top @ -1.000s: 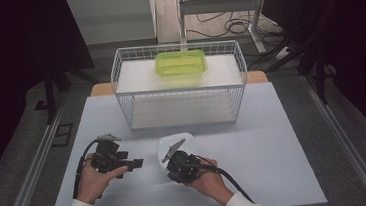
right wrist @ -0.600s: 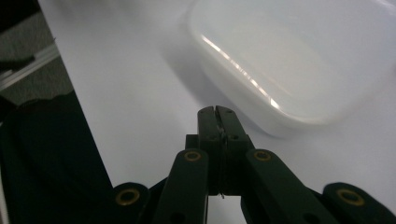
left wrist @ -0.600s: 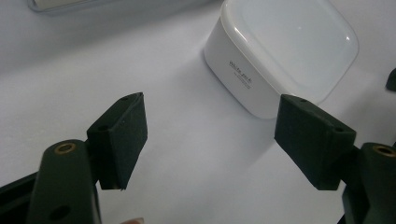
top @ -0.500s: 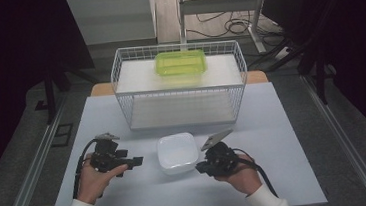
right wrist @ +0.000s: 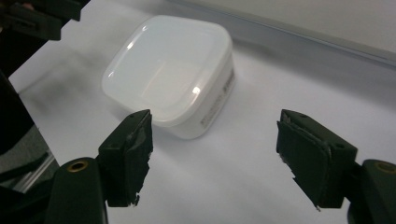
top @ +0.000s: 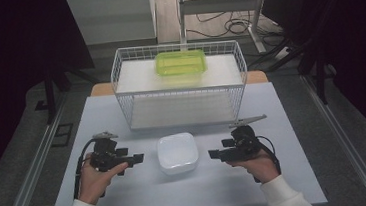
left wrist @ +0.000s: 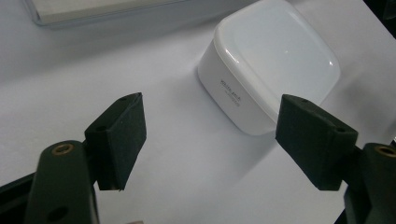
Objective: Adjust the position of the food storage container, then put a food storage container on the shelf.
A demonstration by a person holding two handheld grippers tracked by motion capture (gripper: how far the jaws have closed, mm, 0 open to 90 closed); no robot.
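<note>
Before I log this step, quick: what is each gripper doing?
Left gripper: open, holding nothing, beside the white lidded container.
Right gripper: open, jaws just opened, nothing between them, clear of the container.

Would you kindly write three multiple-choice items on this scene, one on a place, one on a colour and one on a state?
1. Where does the white box lie?
A. in the wire basket
B. on the table between the two grippers
C. on the floor

2. What colour is the container in the basket?
A. red
B. blue
C. yellow-green

3. How does the right gripper stand?
A. open, nothing between its jaws
B. shut on the white box
C. shut on the basket

Key: 1 B, the box rests on the table with the left gripper on its other side. 2 C, the container is yellow-green. 3 A, the right gripper view has the jaws apart, short of the box.
</note>
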